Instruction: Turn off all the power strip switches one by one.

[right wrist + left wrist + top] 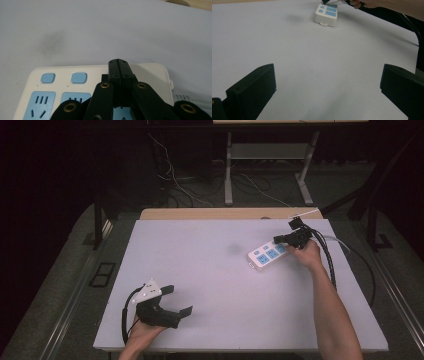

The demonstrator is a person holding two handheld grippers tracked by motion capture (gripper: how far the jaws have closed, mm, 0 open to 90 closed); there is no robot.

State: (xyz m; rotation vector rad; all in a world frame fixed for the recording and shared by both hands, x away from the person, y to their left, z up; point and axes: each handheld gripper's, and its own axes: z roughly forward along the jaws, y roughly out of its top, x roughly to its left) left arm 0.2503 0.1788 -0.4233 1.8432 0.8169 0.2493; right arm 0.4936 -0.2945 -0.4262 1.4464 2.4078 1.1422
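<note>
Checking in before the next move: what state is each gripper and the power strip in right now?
left gripper: open, jaws wide apart, holding nothing, low over the table's near left.
right gripper: shut, jaws pressed together, tips over the power strip.
power strip: lying flat on the table, sockets up, nothing plugged into the sockets that show.

Overhead and both gripper views share the power strip (268, 254).

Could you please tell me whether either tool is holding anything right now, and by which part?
Nothing is held. The right tool is shut, empty, over the power strip; the left tool is open.
</note>
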